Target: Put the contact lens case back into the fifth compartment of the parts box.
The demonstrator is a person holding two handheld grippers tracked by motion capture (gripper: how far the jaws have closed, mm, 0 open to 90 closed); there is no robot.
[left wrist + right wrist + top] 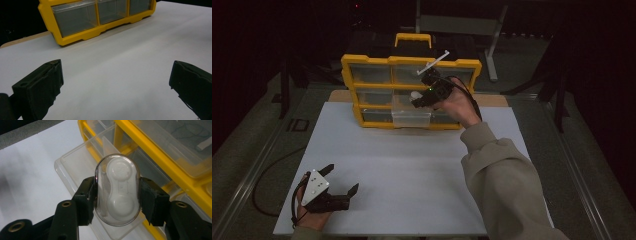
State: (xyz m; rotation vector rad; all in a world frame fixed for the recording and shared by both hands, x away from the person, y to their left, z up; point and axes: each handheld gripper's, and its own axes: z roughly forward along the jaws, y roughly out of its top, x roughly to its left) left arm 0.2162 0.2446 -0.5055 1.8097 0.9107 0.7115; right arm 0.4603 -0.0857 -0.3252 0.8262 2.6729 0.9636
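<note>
Right gripper [117, 195] pinches a clear oval plastic case [117, 190] mid-frame over the pulled-out transparent drawer [75, 162]; left gripper [116, 82] rests spread wide, lower left.

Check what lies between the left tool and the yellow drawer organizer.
Only bare white table surface separates the open left tool from the yellow drawer organizer, as the left gripper view shows; the high view agrees.

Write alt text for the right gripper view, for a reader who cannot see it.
The right gripper clamps a clear oval case holding a white two-lobed insert between its black jaws. Just behind and below it, a clear plastic drawer stands pulled out from a yellow organiser on a white tabletop.
</note>
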